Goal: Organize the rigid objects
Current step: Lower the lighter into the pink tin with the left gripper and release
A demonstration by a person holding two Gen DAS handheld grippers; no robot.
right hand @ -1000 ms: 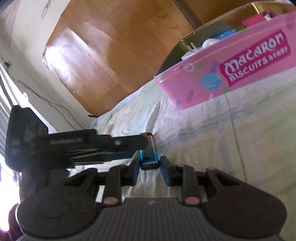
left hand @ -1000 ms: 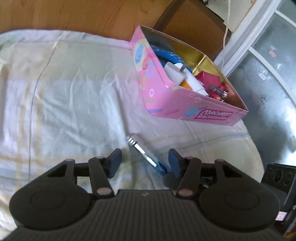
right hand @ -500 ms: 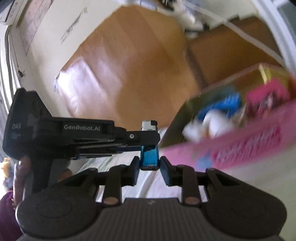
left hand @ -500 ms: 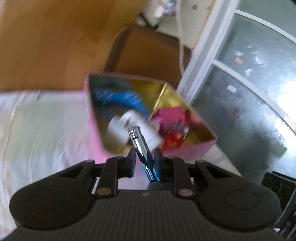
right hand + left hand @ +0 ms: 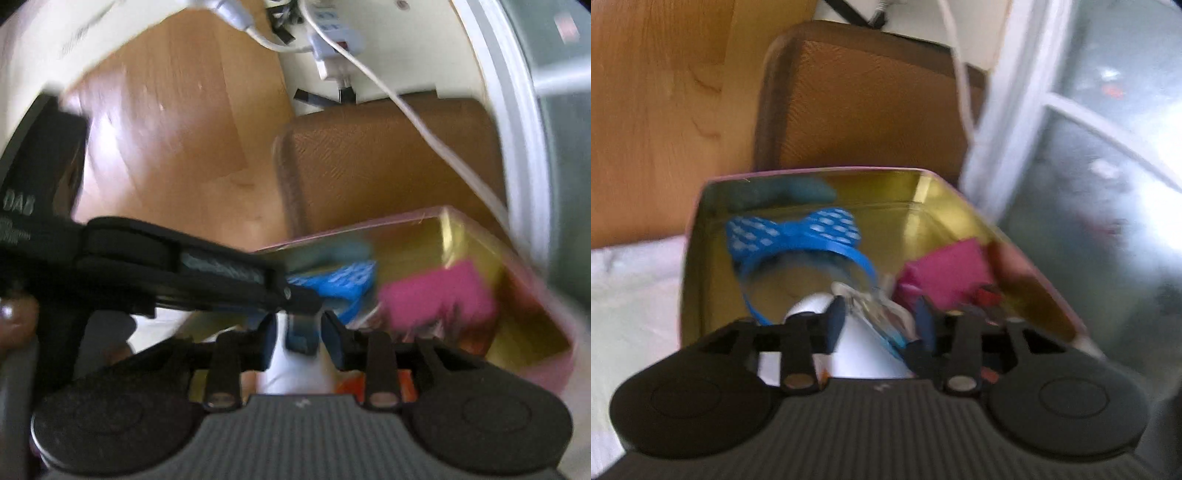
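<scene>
A: Gold-lined tin, pink outside, open on the pale bed sheet. Both grippers above it. Pictures blurred.

B: Contents?

A: Blue dotted bow band toward the far left wall, magenta box to the right, a white rounded item near the front. Small red piece beside the magenta box.

B: Left gripper?

A: Jaws wide apart, over the tin's interior. The silver-and-blue pen lies slanted in the gap; its lower end is near the right finger. Nothing is pinched between the jaws.

B: Right gripper?

A: Jaws set fairly close, either side of the pen's blue end. Whether the pads actually press on it, I cannot tell; too smeared. The left gripper's black body crosses that view from the left, its tip by the pen.

B: Surroundings?

A: Brown textured chair back behind the tin, wooden panel left, white cable hanging, window frame right.
</scene>
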